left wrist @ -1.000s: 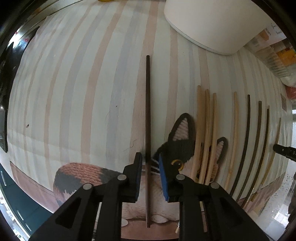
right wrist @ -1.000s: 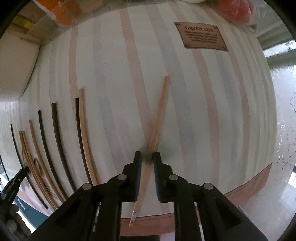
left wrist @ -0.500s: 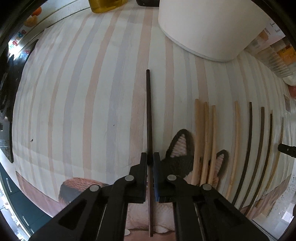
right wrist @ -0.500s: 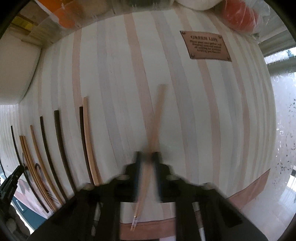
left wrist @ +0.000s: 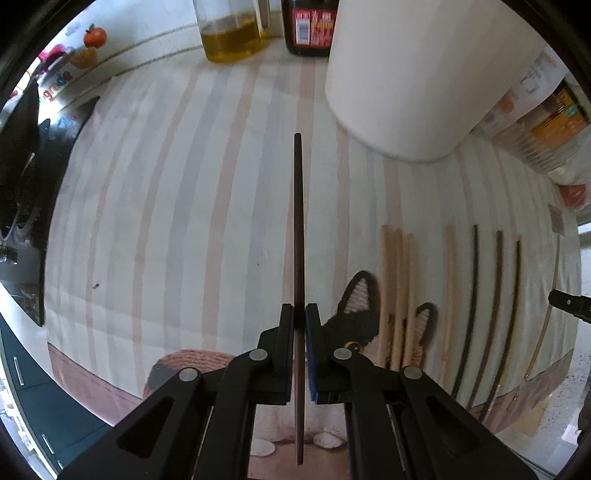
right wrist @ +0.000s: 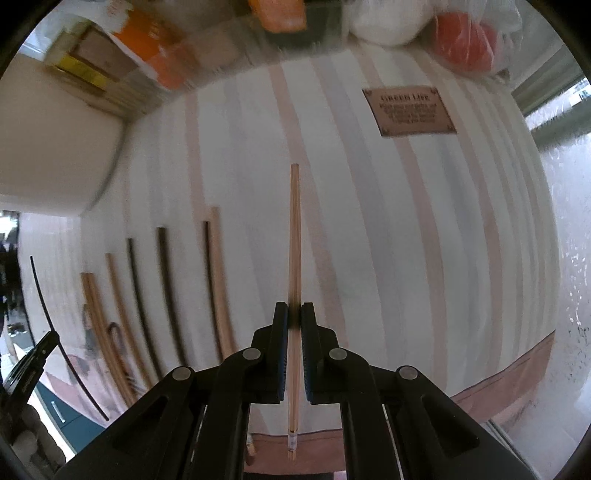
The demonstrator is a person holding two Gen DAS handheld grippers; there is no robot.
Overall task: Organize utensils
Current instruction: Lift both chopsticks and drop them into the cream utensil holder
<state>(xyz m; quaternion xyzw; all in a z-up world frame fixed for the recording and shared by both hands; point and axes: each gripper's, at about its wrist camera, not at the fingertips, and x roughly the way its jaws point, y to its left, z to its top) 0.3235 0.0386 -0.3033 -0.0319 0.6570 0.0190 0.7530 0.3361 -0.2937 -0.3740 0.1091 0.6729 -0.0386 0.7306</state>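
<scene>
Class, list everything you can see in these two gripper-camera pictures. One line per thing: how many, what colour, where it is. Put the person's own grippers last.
Dark chopstick: one, dark brown, clamped in the left gripper.
Pale chopstick: one, light wood, clamped in the right gripper.
Row of chopsticks: several, light and dark, lying side by side on the cloth.
Tablecloth: one, white with pastel stripes and a cat picture, covering the table.
Brown label: one, on the cloth, far right corner.
White container: one, at the back of the cloth.
Oil jar: one, yellow contents, back edge.
Dark bottle: one, red label, beside the jar.
Left gripper: black, shut.
Right gripper: black, shut.
</scene>
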